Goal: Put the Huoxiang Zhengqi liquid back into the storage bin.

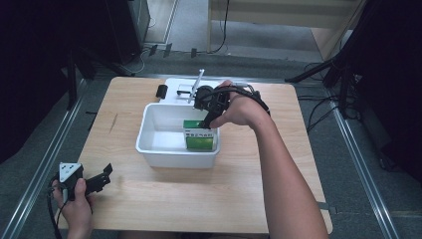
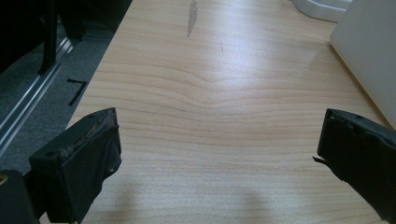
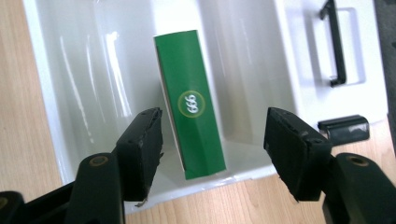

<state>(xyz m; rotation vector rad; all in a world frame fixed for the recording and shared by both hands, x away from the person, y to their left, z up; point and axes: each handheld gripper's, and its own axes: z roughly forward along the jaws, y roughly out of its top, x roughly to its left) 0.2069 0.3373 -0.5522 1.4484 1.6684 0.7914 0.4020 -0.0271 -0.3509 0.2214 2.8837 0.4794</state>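
Green box sits in the white tub; both claws hold nothing.
Your right claw hangs over the tub, jaws part open, green box below the gap, pads clear of it. The box leans on the tub's right wall, mid-counter. Your left claw sits at the counter's near-left corner, jaws wide over bare wood.

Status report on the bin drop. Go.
Right gripper open above the green box, pads clear of it. Box stands in the white bin. Left gripper open over bare table, beside the bin. Nothing in the way.
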